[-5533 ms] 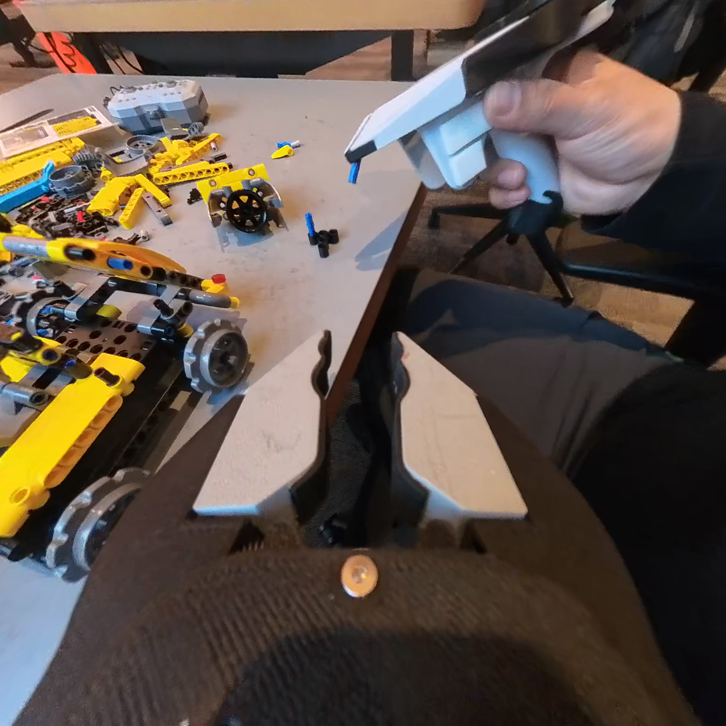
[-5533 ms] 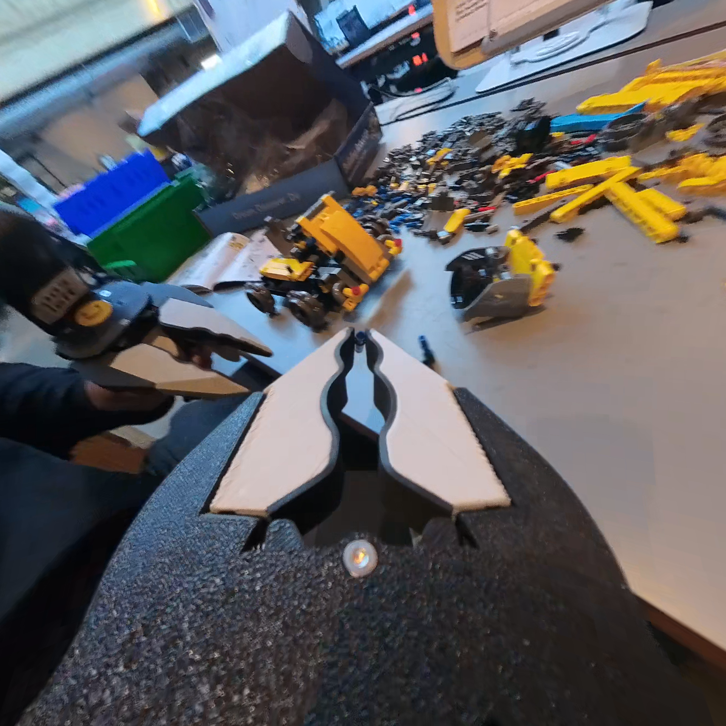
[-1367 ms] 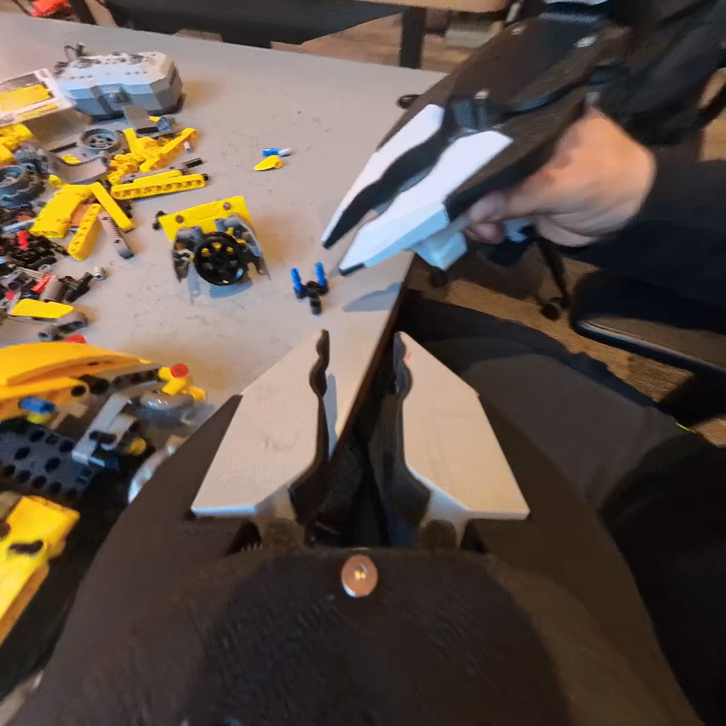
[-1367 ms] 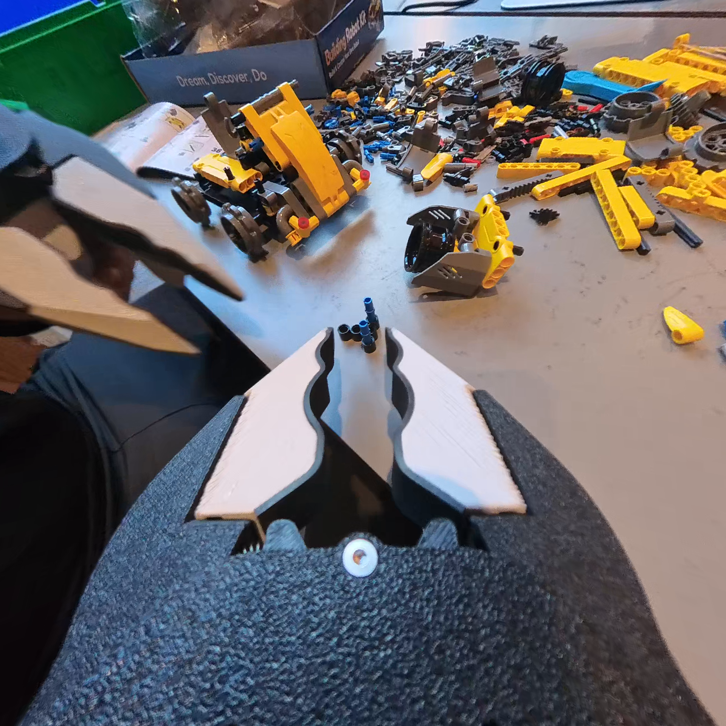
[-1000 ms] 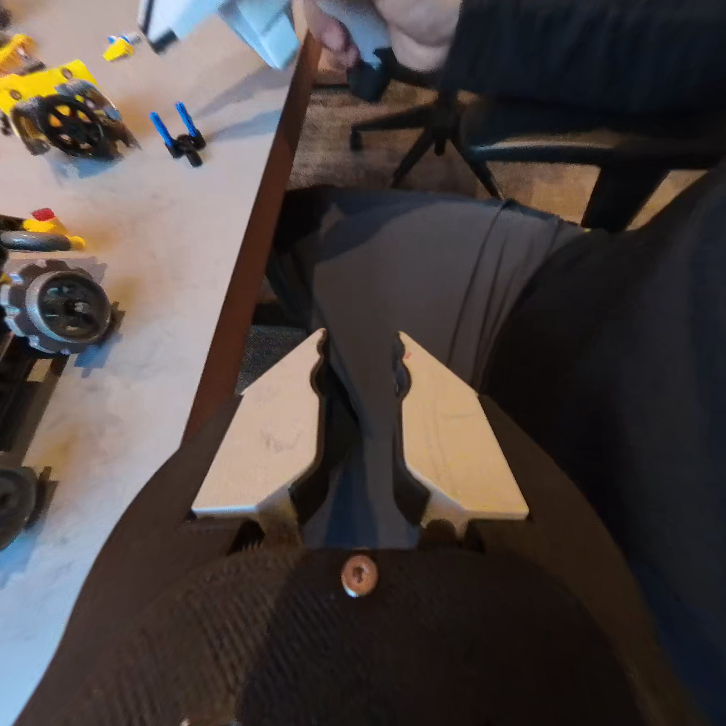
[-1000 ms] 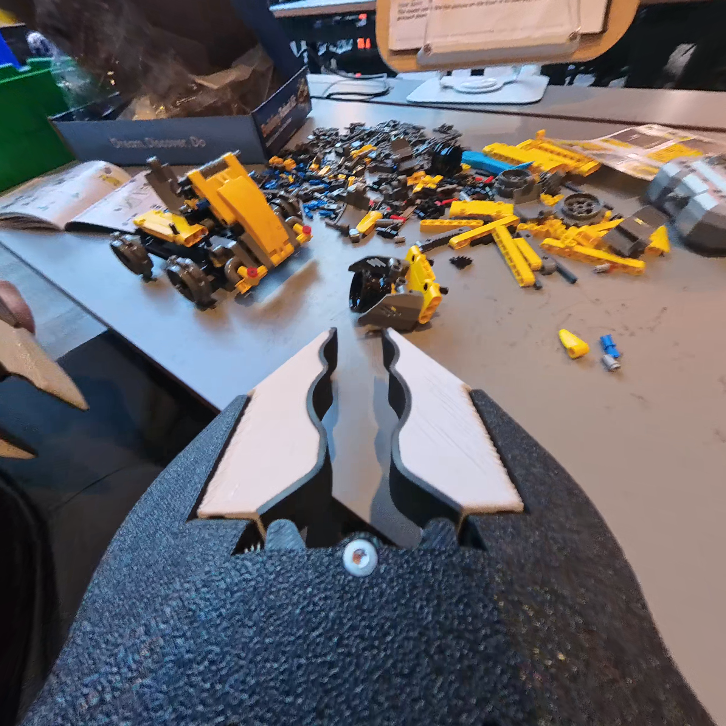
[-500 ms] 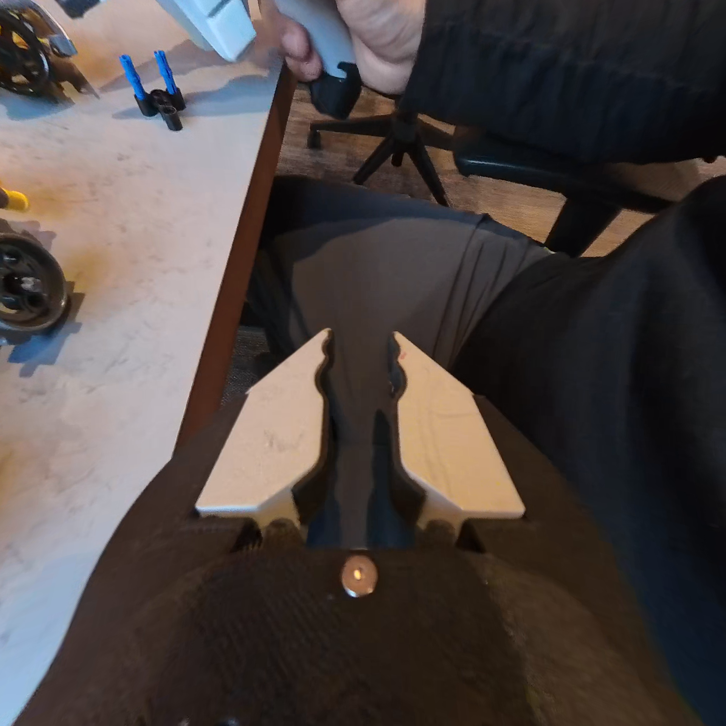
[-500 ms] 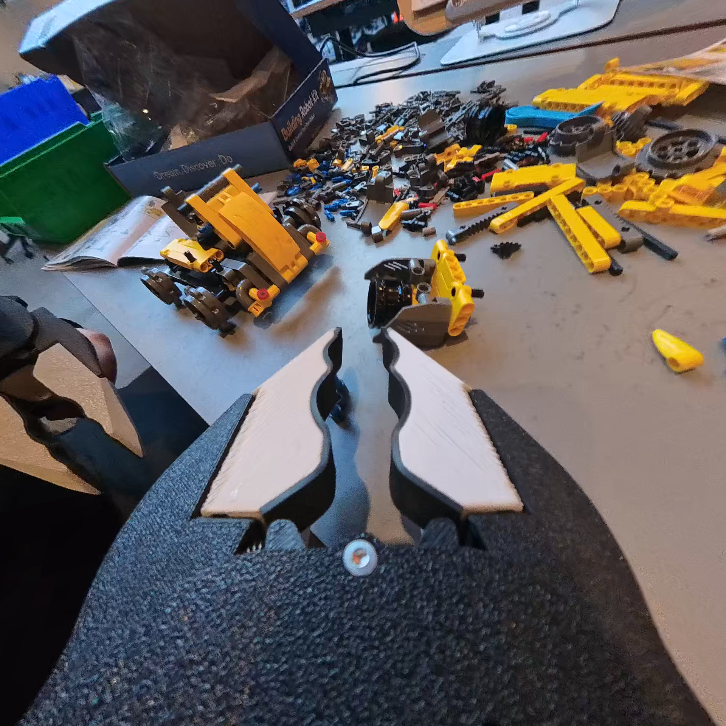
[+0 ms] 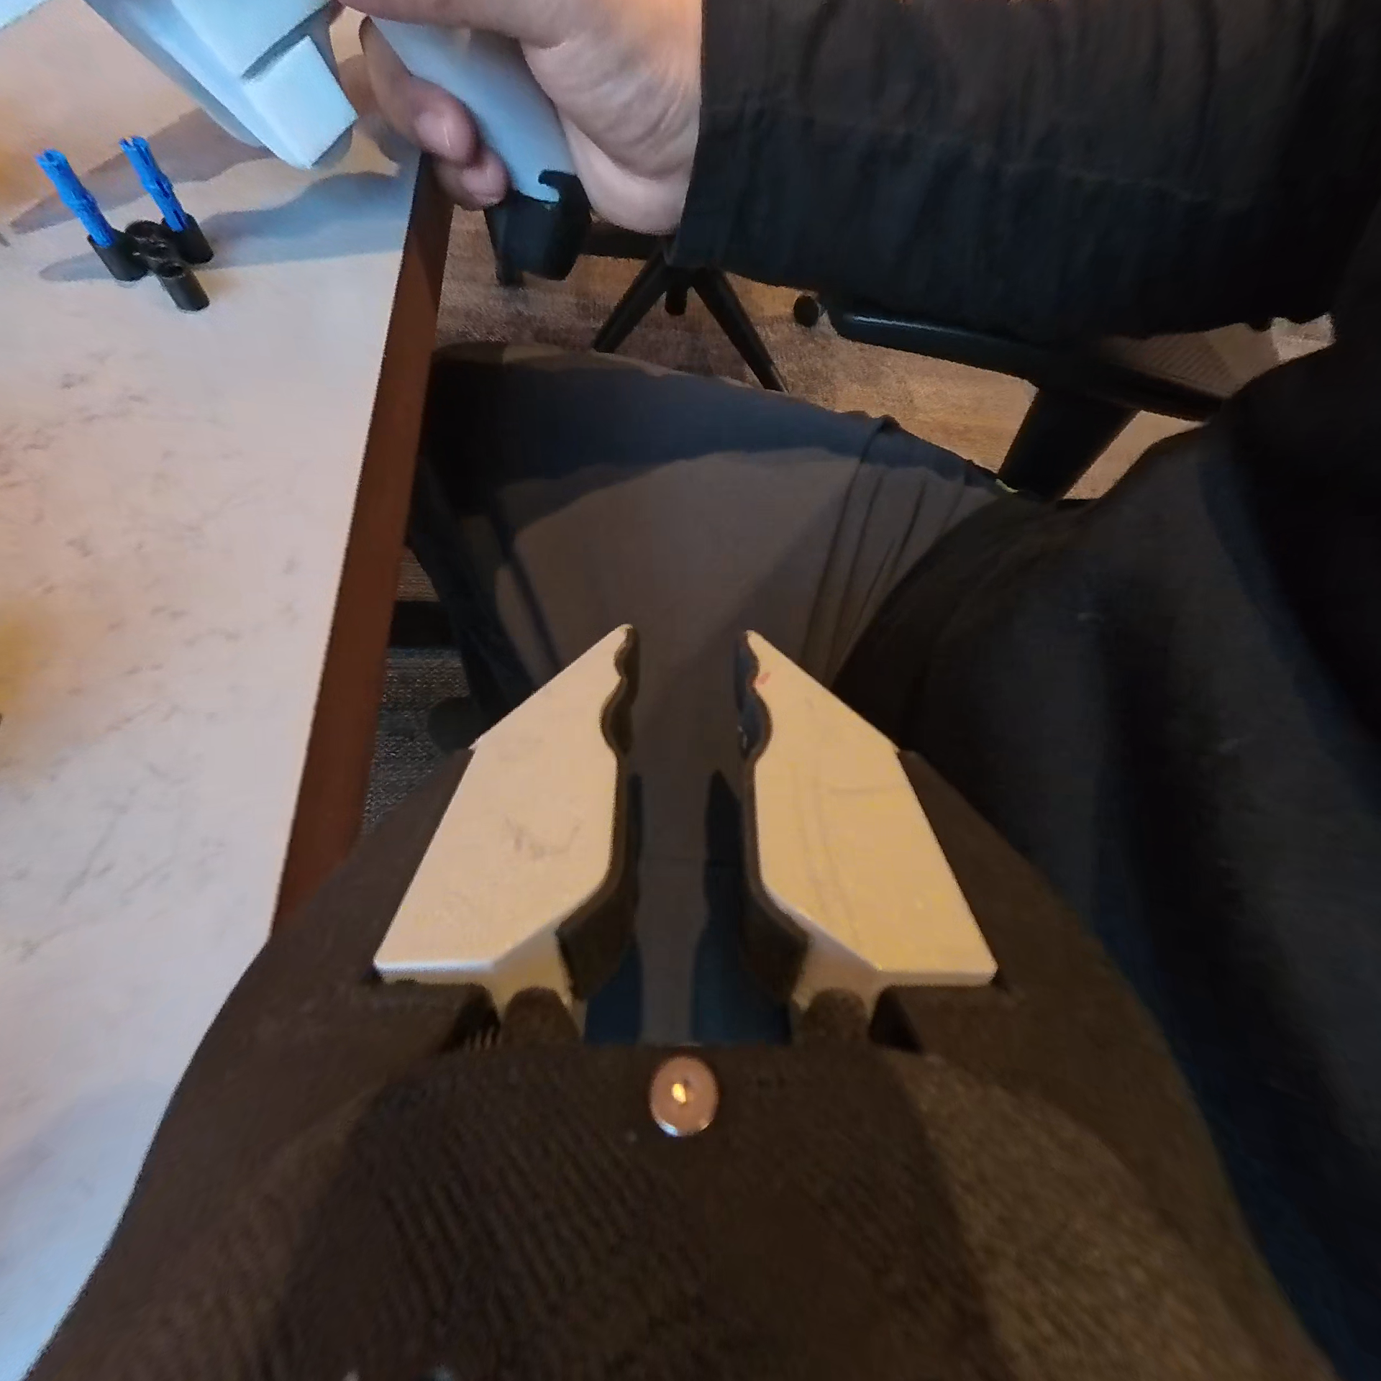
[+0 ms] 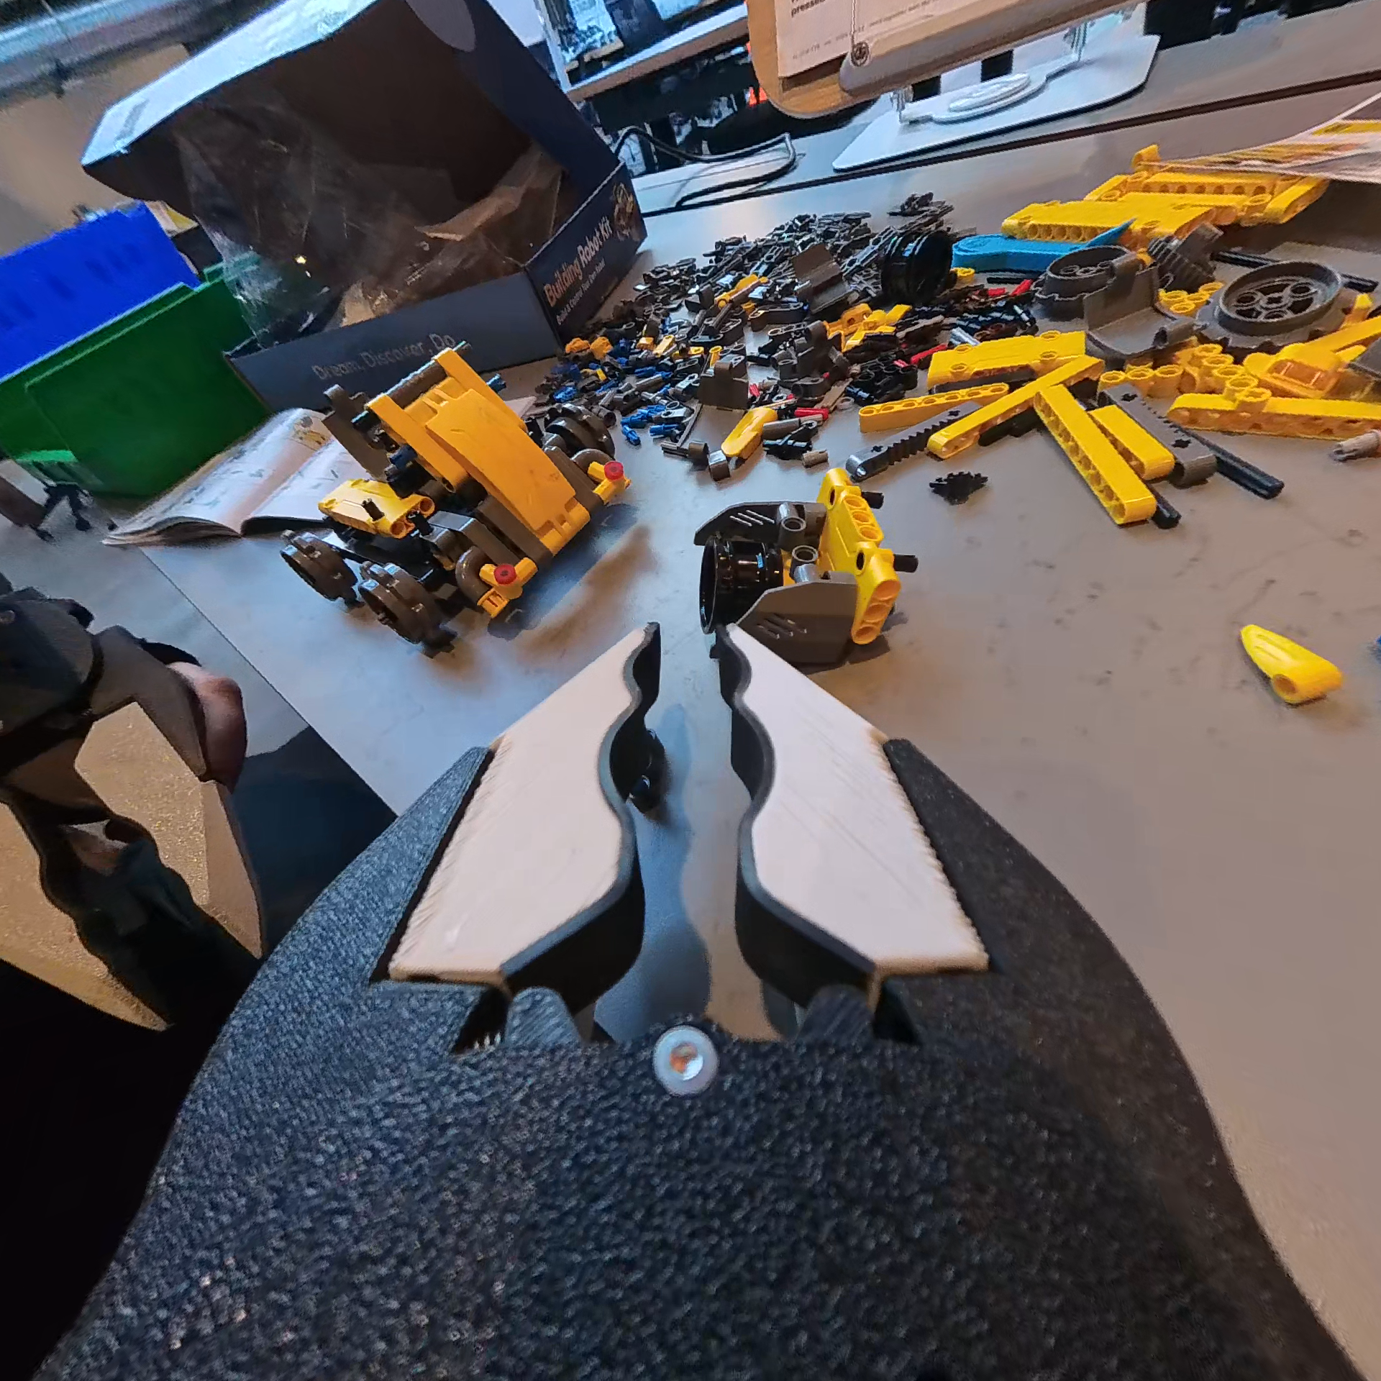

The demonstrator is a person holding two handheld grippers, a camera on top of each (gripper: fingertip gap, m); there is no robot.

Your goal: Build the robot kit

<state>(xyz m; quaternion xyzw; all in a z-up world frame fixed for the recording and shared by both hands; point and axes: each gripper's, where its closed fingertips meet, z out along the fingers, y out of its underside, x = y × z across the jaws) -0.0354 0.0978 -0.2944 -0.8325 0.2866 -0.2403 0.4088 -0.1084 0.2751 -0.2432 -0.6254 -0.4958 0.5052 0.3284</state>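
My right gripper (image 10: 686,635) is open with a narrow gap and hangs low over the grey table (image 10: 1046,785) near its front edge. A small black connector (image 10: 646,770) shows in the gap, partly hidden under the left finger. In the left wrist view the same connector (image 9: 142,246) stands on the table with two blue pins upright in it, below the right gripper's white body (image 9: 261,97). My left gripper (image 9: 687,643) is open and empty, off the table edge over a person's lap (image 9: 672,523).
A yellow toy vehicle (image 10: 456,493) and a black, grey and yellow wheel assembly (image 10: 799,575) stand just beyond the right gripper. Behind them lie a pile of loose parts (image 10: 822,336), yellow beams (image 10: 1083,441), an open box (image 10: 374,224), a booklet (image 10: 246,478) and a green bin (image 10: 127,388). A yellow cone piece (image 10: 1289,665) lies to the right. The gap from one gripper's tips to the other's is roughly 20 centimeters.
Five seconds ago my right gripper was shut on a blue pin; now it is open over the connector, which holds two pins. My left gripper swung off the table over the lap.
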